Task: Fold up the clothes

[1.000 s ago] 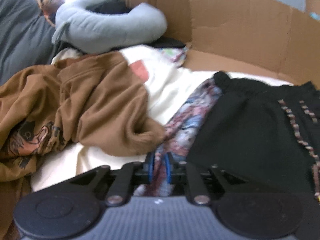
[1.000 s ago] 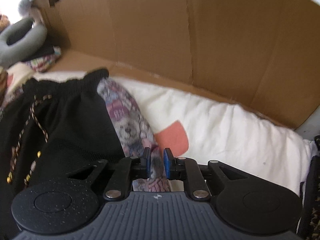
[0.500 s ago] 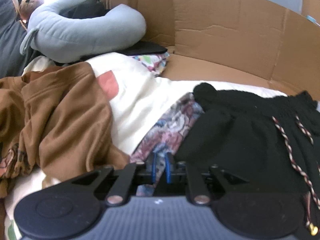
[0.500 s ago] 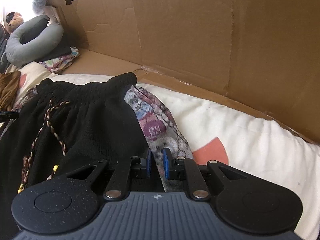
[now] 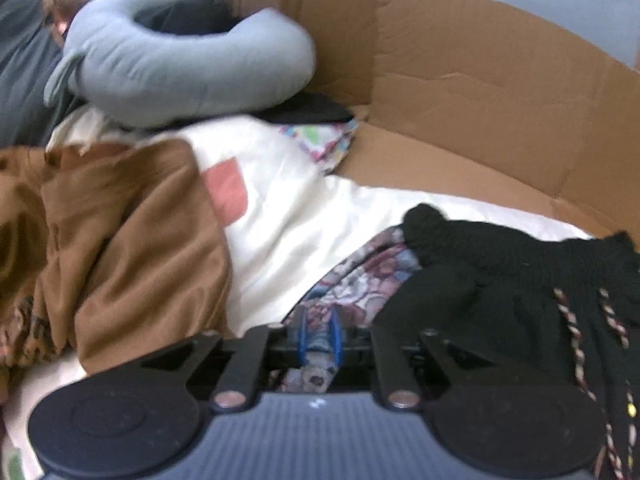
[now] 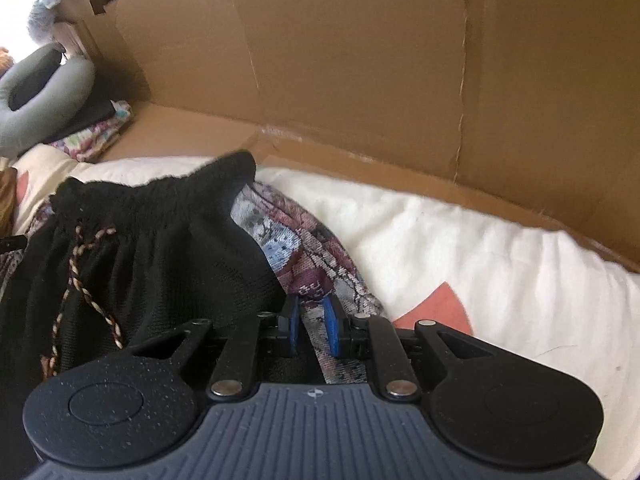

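Note:
A flower-patterned garment [image 5: 360, 280] lies on a cream blanket [image 5: 288, 216], with black drawstring shorts [image 5: 500, 280] on top of it. My left gripper [image 5: 319, 336] is low over the patterned cloth's left edge. Its jaws are opening, and the cloth sits loose between the blue pads. In the right wrist view the same patterned garment [image 6: 288, 248] shows beside the black shorts [image 6: 160, 240]. My right gripper [image 6: 312, 328] is at its right edge, jaws opening, a strip of the cloth still between the pads.
A crumpled brown shirt [image 5: 132, 248] lies to the left on the blanket. A grey neck pillow [image 5: 180, 72] rests behind it. Cardboard walls [image 6: 360, 60] stand close behind the clothes. More cream blanket [image 6: 460, 248] stretches to the right.
Both pairs of blue pads stand wider apart than before, slack on the patterned cloth. Both grippers have shifted sideways, and the shorts' waistband now lies nearer the cardboard.

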Tool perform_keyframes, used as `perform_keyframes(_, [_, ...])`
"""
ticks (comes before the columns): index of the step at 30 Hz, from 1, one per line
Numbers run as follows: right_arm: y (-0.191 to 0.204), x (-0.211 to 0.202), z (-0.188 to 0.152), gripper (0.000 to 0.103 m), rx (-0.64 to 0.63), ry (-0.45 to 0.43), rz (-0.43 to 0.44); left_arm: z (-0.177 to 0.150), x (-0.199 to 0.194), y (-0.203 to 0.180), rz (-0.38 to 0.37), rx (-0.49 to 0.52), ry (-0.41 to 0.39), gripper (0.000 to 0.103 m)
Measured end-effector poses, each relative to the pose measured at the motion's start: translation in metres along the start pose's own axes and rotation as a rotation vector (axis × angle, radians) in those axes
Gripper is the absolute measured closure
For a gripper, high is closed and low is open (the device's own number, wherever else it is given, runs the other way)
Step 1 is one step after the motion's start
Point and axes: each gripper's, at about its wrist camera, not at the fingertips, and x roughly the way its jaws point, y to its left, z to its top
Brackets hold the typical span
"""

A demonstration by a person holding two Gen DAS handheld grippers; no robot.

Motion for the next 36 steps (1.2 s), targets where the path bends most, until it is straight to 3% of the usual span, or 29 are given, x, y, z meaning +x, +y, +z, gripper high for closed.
perform_keyframes(2, [0.000, -0.009, -0.001, 0.077, 0.000, -0.012, 0.011, 0.000, -0.013, 0.000, -0.015, 0.017, -0.019, 0.071])
perform_keyframes(4, [0.000, -0.017, -0.003, 0.076, 0.006, -0.010, 0.032, -0.001, -0.027, 0.004, -0.043, 0.021, -0.034, 0.064])
perform_keyframes(8, [0.003, -0.037, -0.008, 0.076, -0.002, -0.027, 0.077, -0.007, -0.049, 0.012, -0.124, 0.033, -0.043, 0.064])
perform_keyframes(14, [0.006, -0.072, -0.018, 0.075, -0.017, -0.078, 0.109, -0.024, -0.085, 0.028, -0.100, 0.060, -0.084, 0.057])
perform_keyframes(20, [-0.003, -0.101, -0.039, 0.075, 0.051, -0.095, 0.131, -0.045, -0.121, 0.058, -0.068, 0.054, -0.098, 0.056])
perform_keyframes(27, [-0.013, -0.114, -0.071, 0.075, 0.108, -0.030, 0.136, -0.087, -0.156, 0.100, -0.021, -0.069, -0.080, 0.047])
perform_keyframes(32, [-0.013, -0.124, -0.092, 0.075, 0.110, 0.012, 0.135, -0.111, -0.174, 0.115, -0.019, -0.044, -0.044, 0.043])
perform_keyframes(36, [-0.018, -0.136, -0.110, 0.065, 0.152, 0.041, 0.149, -0.134, -0.188, 0.126, -0.023, -0.016, -0.017, 0.043])
